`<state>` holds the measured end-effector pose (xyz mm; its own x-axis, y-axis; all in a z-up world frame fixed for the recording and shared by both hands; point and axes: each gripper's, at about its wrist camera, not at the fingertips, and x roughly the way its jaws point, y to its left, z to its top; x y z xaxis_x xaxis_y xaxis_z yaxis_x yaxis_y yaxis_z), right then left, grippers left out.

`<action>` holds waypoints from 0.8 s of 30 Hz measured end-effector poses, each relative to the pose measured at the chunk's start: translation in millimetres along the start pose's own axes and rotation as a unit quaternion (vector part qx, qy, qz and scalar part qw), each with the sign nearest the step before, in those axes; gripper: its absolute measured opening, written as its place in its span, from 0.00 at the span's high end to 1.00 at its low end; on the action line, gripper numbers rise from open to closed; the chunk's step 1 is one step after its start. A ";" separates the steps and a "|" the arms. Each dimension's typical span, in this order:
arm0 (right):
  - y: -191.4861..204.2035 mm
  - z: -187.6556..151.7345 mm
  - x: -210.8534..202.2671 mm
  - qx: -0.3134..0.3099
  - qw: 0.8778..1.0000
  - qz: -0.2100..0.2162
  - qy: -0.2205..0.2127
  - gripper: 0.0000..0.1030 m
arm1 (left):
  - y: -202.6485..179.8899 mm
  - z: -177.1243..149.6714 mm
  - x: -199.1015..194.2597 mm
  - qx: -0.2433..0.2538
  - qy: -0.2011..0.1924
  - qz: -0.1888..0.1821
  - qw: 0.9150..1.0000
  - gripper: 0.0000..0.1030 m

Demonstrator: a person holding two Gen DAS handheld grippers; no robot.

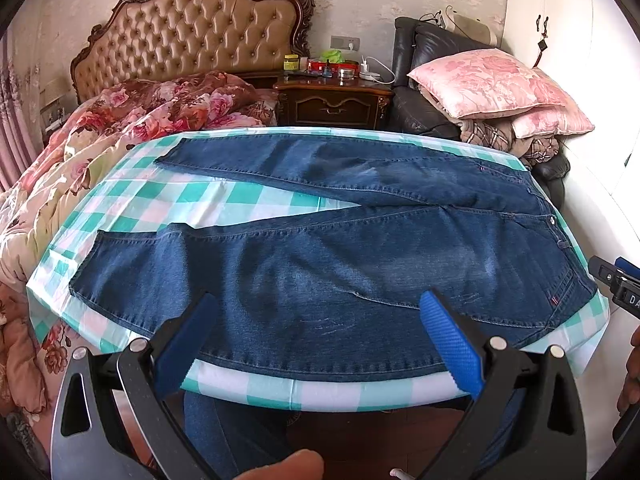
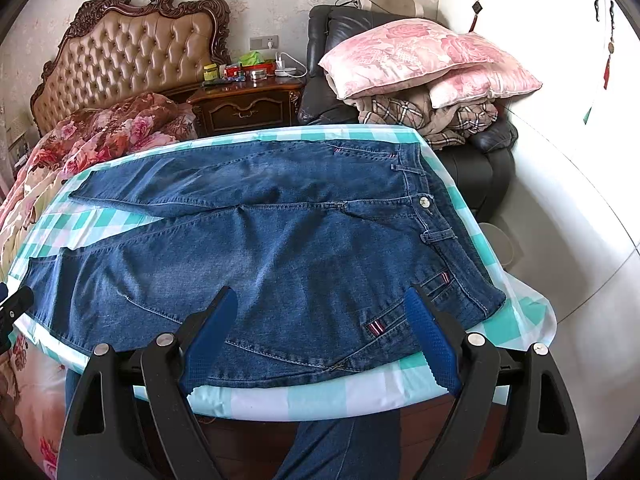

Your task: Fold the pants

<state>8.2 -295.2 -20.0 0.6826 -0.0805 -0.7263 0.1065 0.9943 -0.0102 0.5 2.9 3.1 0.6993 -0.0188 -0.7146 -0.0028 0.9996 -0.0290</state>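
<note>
While both tongs hang spread | jeans hems: left view | waistband button: right

Checked tablecloth, tufted headboard, nightstand — pink pillow, floral quilt.

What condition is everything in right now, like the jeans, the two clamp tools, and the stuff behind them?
Blue denim jeans: unfolded, flat, legs spread apart, waist button fastened.
Green and white checked tablecloth: spread under the jeans.
Left gripper: open, hovering over the near leg, holding nothing.
Right gripper: open, hovering near the waist, holding nothing.
Pink floral pillow: stacked on folded plaid bedding on the black chair.
Dark wooden nightstand: drawer closed, top cluttered.
</note>
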 end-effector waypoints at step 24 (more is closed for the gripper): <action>1.9 3.2 -2.4 -0.002 1.000 0.003 0.000 0.20 | 2.4 5.7 -0.5 -0.001 -0.001 -0.002 1.000 0.01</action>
<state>9.1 -293.4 -16.1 0.6836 -0.0743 -0.7261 0.0998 0.9950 -0.0078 4.1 5.5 7.4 0.7013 -0.0226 -0.7125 -0.0016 0.9994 -0.0333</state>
